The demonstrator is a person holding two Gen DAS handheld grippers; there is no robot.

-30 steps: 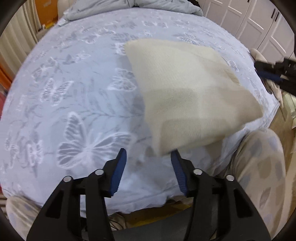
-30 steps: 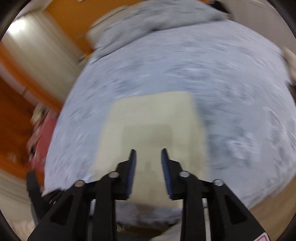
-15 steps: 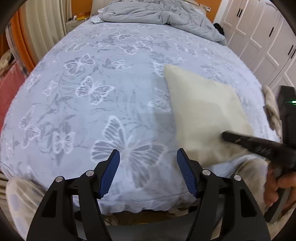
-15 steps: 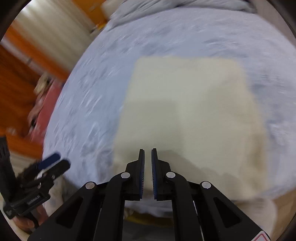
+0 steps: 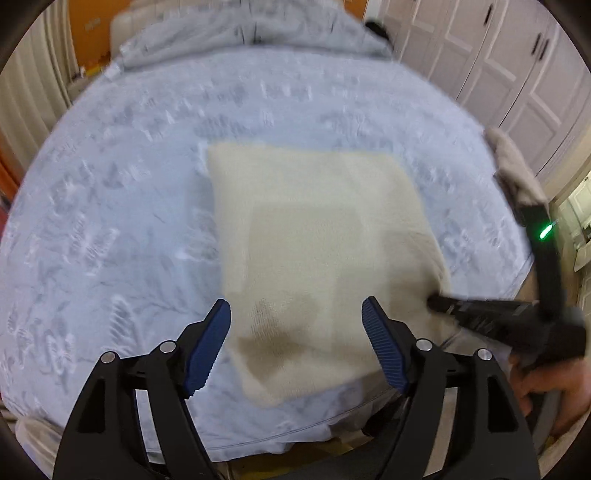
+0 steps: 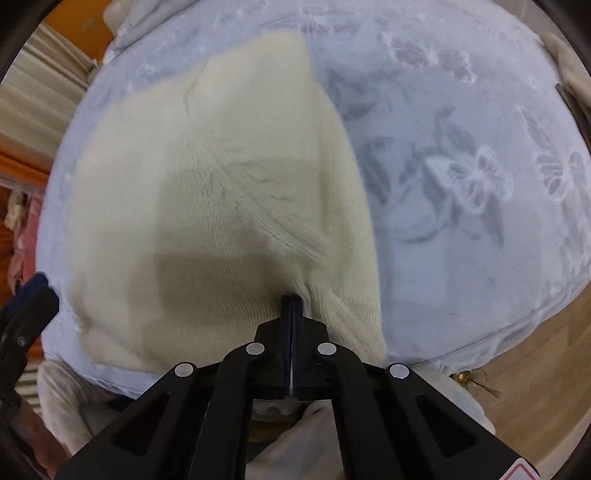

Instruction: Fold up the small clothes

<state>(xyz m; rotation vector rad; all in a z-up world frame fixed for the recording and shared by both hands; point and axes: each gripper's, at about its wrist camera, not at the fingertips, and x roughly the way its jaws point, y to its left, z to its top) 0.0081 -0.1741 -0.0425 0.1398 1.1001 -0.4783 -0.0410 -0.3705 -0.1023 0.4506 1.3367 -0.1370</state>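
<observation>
Ahead of both sets of jaws spreads the bed [image 5: 110, 229], covered in a pale blue sheet printed with white butterflies, with a rumpled grey duvet [image 5: 240, 33] at its far end and white wardrobe doors [image 5: 491, 62] beyond its right side.

On the bed lies the cream knit garment [image 5: 317, 229], folded into a rough square. Its near edge sits just past the tips of your left jaws and reaches almost to the mattress edge closest to you.

Your left gripper [image 5: 295, 339] hangs above that near edge with its jaws opening, already wide. The knit lies below the gap, but the blue pads [image 5: 208, 347] press on nothing.

Your right gripper [image 6: 291, 306] has its jaws fully together, their tips pinching a fold of the cream knit at the garment's near right corner; the fabric puckers in ridges running toward the tips. In the left view that gripper comes in from the right of your left jaws, with your hand [image 5: 546, 391] around its handle and a green light [image 5: 546, 232] glowing on its body.
</observation>
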